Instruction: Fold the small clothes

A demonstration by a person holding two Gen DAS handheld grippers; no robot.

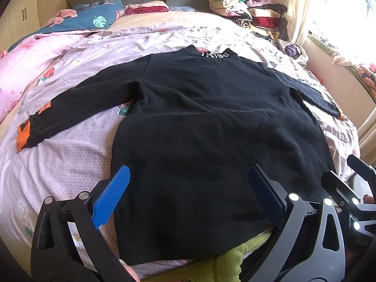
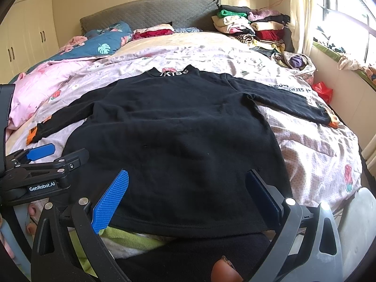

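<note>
- Nearest me, at the bed's foot edge, my left gripper (image 1: 188,195) and my right gripper (image 2: 185,197) both hover low over the hem, fingers spread wide and holding nothing.
- Under the hem, a green cloth (image 1: 237,258) pokes out; I judge it should stay out of any pinch.
- Just ahead, the black long-sleeved top (image 1: 206,129) lies flat on the pink quilt (image 1: 70,169), hem toward me, collar with white lettering (image 1: 215,54) away.
- The fold looks not yet begun. To do it well, I would take one sleeve first and lay it across the body, keeping the fabric smooth, before doubling hem to collar.
- My left tool sits at the hem's left corner; in the right wrist view it shows beside me, angled inward.
- Out to the sides, the left sleeve (image 1: 77,108) with its orange cuff and the right sleeve (image 2: 289,101) spread apart, each well away from my fingers.
- Farther off, stacked clothes (image 2: 253,28) sit by the grey headboard (image 2: 150,11).
</note>
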